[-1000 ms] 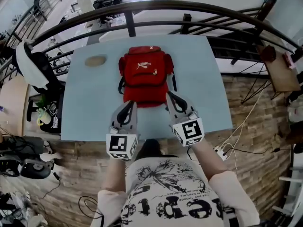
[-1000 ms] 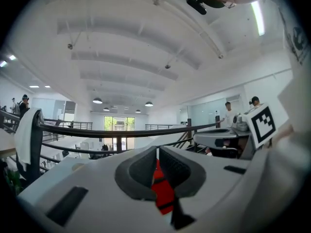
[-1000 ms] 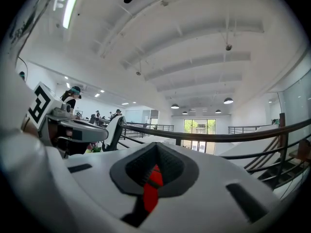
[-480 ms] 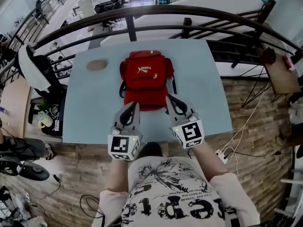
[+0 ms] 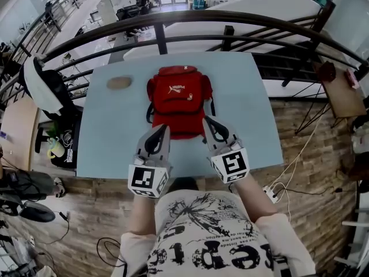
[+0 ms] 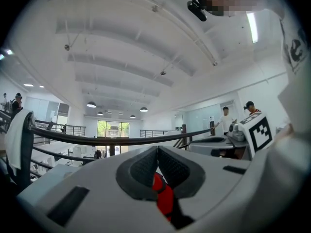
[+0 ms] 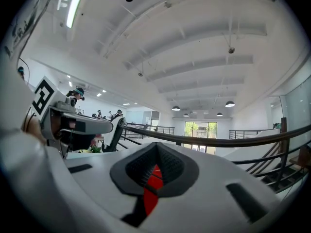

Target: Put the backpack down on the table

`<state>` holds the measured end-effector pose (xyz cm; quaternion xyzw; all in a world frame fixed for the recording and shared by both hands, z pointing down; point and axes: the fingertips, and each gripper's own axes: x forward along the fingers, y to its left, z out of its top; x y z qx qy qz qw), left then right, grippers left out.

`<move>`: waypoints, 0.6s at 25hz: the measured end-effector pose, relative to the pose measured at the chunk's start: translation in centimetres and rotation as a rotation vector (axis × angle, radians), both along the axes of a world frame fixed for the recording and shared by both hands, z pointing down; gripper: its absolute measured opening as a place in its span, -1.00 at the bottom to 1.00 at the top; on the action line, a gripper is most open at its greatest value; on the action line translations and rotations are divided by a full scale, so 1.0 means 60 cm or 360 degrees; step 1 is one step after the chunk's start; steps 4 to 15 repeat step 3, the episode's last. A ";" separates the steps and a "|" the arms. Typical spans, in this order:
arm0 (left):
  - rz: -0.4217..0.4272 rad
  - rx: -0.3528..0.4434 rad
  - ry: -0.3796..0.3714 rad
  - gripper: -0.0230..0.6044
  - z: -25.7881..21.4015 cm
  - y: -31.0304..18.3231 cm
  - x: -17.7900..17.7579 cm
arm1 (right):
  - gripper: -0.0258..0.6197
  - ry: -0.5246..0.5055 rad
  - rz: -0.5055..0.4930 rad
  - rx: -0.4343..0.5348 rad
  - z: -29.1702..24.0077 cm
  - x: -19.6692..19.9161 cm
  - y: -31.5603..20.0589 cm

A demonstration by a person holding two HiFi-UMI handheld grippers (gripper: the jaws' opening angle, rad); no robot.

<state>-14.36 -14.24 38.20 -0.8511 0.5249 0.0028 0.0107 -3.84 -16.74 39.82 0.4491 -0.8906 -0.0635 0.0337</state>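
Head view: backpack (image 5: pixel 177 100) lies on bench (image 5: pixel 109 131), left tool (image 5: pixel 164 128) and right tool (image 5: pixel 204 120) pinching its near edge; likely release next.

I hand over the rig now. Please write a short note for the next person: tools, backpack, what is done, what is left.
Left tool: shut on the backpack's near edge.
Right tool: shut on the same edge.
Backpack: lies front up in the middle of the table.
Done: it seems to rest on the table.
Left: probably only to open both tools and pull back.
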 end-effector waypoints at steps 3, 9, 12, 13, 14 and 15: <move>-0.0021 0.0013 -0.0020 -0.89 -0.007 -0.004 -0.009 | -0.95 0.0003 0.0001 0.0016 -0.013 -0.003 -0.002; -0.0021 0.0013 -0.0020 -0.89 -0.007 -0.004 -0.009 | -0.95 0.0003 0.0001 0.0016 -0.013 -0.003 -0.002; -0.0021 0.0013 -0.0020 -0.89 -0.007 -0.004 -0.009 | -0.95 0.0003 0.0001 0.0016 -0.013 -0.003 -0.002; -0.0021 0.0013 -0.0020 -0.89 -0.007 -0.004 -0.009 | -0.95 0.0003 0.0001 0.0016 -0.013 -0.003 -0.002; -0.0021 0.0013 -0.0020 -0.89 -0.007 -0.004 -0.009 | -0.95 0.0003 0.0001 0.0016 -0.013 -0.003 -0.002; -0.0021 0.0013 -0.0020 -0.89 -0.007 -0.004 -0.009 | -0.95 0.0003 0.0001 0.0016 -0.013 -0.003 -0.002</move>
